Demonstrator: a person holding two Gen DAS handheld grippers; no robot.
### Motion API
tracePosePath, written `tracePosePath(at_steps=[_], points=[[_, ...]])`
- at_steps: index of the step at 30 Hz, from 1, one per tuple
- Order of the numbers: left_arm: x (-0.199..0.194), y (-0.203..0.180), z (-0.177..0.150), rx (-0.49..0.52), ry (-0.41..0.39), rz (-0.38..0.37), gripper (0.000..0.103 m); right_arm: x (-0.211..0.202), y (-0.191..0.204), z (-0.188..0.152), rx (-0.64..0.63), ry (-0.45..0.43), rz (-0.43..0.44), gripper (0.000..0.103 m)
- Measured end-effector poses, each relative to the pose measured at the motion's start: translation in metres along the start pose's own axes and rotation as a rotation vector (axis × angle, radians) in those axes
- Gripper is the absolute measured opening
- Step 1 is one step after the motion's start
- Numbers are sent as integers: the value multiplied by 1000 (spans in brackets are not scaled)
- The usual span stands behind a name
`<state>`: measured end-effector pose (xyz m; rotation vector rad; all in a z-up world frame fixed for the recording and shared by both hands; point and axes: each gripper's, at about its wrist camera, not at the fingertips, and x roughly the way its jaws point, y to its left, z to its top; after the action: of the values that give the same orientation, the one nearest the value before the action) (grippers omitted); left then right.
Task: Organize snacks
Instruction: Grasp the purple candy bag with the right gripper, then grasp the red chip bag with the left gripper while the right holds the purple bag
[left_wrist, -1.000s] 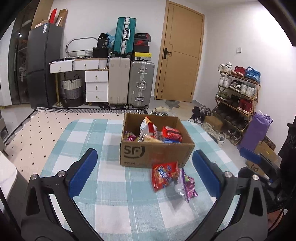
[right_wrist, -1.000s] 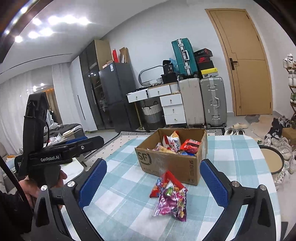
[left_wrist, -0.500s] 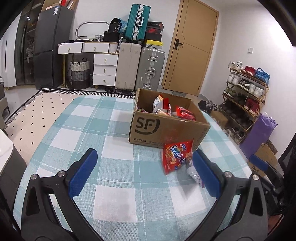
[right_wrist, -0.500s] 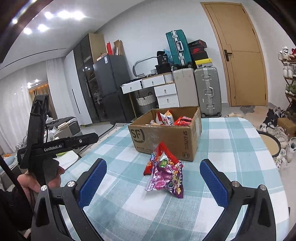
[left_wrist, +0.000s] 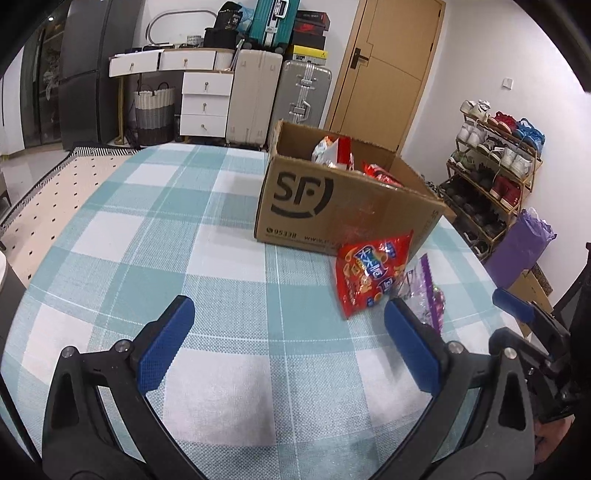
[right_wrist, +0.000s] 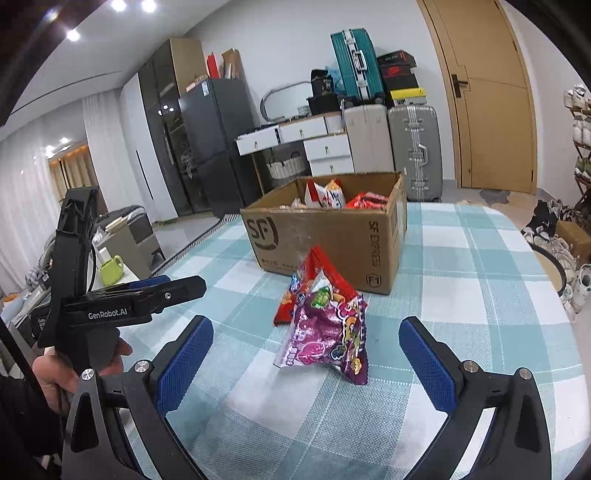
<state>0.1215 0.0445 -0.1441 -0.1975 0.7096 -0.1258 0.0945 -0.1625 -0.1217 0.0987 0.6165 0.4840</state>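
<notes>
1. Table (left_wrist: 229, 266), under a teal and white checked cloth, bearing everything below.
2. Cardboard box (left_wrist: 332, 210) (right_wrist: 332, 236) toward the far side of the table, open at the top, several snack packets inside, "SF" printed on the near wall.
3. Left gripper (left_wrist: 288, 343), low over the near part of the cloth, fingers spread wide, nothing between the blue pads (left_wrist: 164, 347); also seen from the side in the right wrist view (right_wrist: 159, 291), held in a hand (right_wrist: 66, 369).
4. Right gripper (right_wrist: 306, 369), fingers likewise spread wide and empty, aimed at the purple bag, pads (right_wrist: 184, 365) clear of it on both sides.
5. Red snack bag (left_wrist: 369, 273) (right_wrist: 321, 273), leaning against the front of the box near its corner.
6. Purple candy bag (right_wrist: 328, 332) (left_wrist: 424, 291), on the cloth just in front of the red bag, touching it, outside the box.
</notes>
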Motion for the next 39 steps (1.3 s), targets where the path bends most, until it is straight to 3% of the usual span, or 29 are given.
tracePosePath(at_steps=[7, 16, 22, 26, 29, 31, 32, 39], points=[[25, 4, -12, 0, 36, -25, 102, 29, -11, 0, 28, 76, 4, 102], [40, 15, -17, -56, 47, -60, 102, 73, -6, 8, -57, 183, 4, 102], [48, 18, -17, -66, 71, -75, 102, 89, -7, 13, -40, 205, 0, 101], [52, 22, -17, -79, 78, -82, 102, 96, -10, 13, -16, 225, 9, 80], [55, 24, -17, -80, 80, -81, 102, 101, -14, 12, -1, 249, 10, 79], [58, 25, -17, -80, 83, -81, 102, 103, -15, 12, 5, 257, 17, 72], [57, 24, -17, -82, 84, -80, 102, 103, -15, 12, 8, 256, 22, 63], [56, 24, -20, -87, 90, -77, 102, 92, -18, 11, 39, 214, 50, 56]])
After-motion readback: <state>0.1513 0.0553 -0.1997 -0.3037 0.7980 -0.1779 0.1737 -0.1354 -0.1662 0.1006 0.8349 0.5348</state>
